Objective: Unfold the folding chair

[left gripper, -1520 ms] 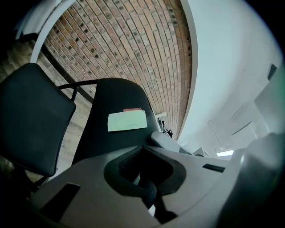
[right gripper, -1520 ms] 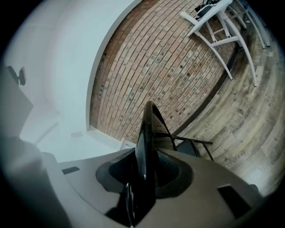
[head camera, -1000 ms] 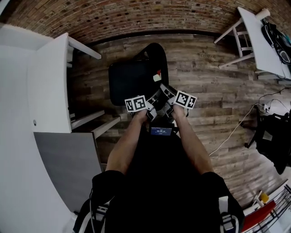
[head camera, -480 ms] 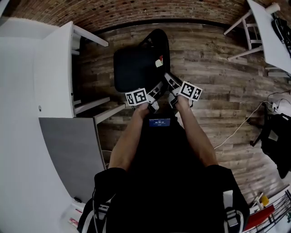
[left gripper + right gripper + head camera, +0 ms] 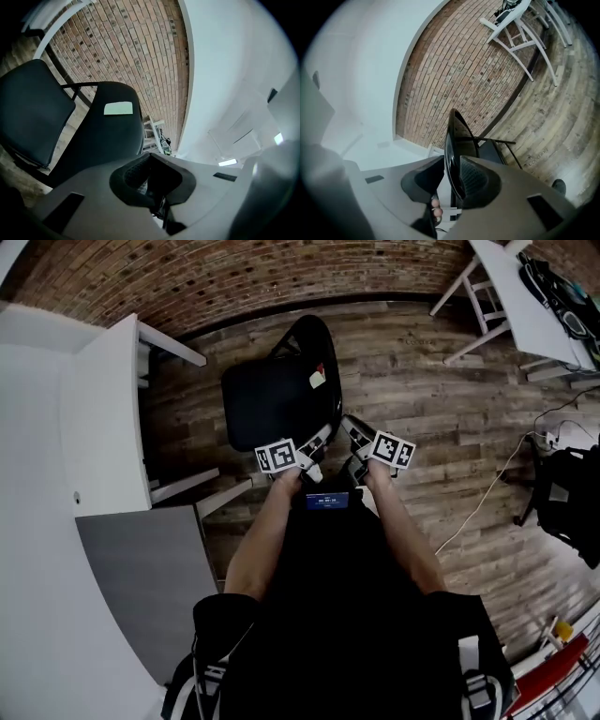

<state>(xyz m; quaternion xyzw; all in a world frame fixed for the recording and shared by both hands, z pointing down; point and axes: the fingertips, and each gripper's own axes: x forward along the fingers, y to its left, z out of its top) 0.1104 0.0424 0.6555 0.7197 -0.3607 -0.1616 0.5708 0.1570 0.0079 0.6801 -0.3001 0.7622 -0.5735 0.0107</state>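
Half open, the right gripper (image 5: 452, 180) is clamped on the thin edge of the shiny black plastic backrest (image 5: 454, 136) of the black folding chair (image 5: 272, 404), which is stood with its seat down on the brown wooden plank floor (image 5: 422, 381) just ahead; the left gripper (image 5: 147, 180) is shut tight on nothing. The chair is judged hard, stiff and not too heavy, but smooth and slippery, so it is best held tightly by that thin edge or a thin metal bar (image 5: 497, 140).
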